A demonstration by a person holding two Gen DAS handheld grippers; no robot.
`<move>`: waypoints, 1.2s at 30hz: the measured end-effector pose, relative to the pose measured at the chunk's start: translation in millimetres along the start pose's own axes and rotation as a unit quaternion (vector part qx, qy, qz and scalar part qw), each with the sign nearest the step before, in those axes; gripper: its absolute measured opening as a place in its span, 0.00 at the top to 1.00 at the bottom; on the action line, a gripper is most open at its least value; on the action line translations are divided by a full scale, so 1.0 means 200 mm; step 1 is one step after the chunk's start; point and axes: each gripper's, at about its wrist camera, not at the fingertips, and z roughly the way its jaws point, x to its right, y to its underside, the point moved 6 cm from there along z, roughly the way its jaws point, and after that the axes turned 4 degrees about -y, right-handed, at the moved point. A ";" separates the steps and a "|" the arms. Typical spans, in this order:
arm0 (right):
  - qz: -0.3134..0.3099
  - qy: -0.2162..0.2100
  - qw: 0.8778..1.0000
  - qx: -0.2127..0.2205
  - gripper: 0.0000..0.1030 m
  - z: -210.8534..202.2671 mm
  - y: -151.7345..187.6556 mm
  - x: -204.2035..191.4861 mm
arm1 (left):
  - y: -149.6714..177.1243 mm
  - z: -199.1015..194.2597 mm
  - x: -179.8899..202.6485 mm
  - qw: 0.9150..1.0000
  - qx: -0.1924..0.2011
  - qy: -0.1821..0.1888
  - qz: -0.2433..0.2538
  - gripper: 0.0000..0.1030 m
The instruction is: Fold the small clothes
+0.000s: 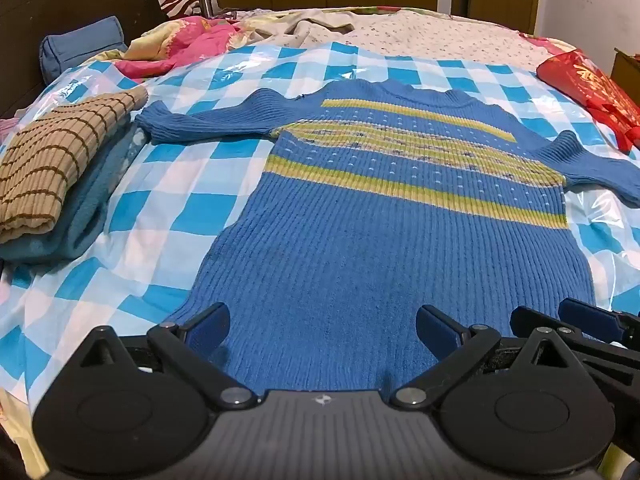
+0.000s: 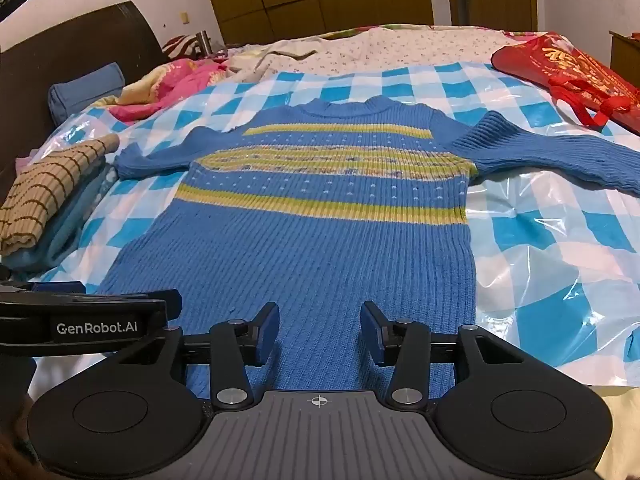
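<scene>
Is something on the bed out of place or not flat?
Nothing serious. The blue sweater lies flat with its sleeves spread out. Only the clear plastic film beside it is wrinkled.

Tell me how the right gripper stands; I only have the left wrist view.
Observer: The right gripper hangs over the sweater near its hem, jaws apart, pinching nothing.
Operator: Check what lies past my right edge.
Observer: The red bag lies on the checked sheet. Its looped handles lie apart from the sweater's sleeve.
</scene>
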 end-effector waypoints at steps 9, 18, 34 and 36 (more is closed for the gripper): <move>0.011 0.000 1.000 0.003 0.57 -0.03 0.00 0.02 | -0.01 -0.01 0.05 1.000 -0.001 0.003 0.006 0.00; 0.015 0.002 1.000 0.006 0.57 -0.03 0.00 0.05 | 0.01 -0.01 0.04 1.000 0.001 0.006 0.014 0.00; 0.044 0.007 0.999 0.022 0.56 -0.06 -0.03 0.16 | -0.06 -0.03 0.17 0.999 0.010 0.024 0.044 0.00; 0.054 0.017 0.998 0.025 0.56 -0.07 -0.05 0.22 | -0.10 -0.02 0.23 0.998 0.015 0.033 0.055 0.00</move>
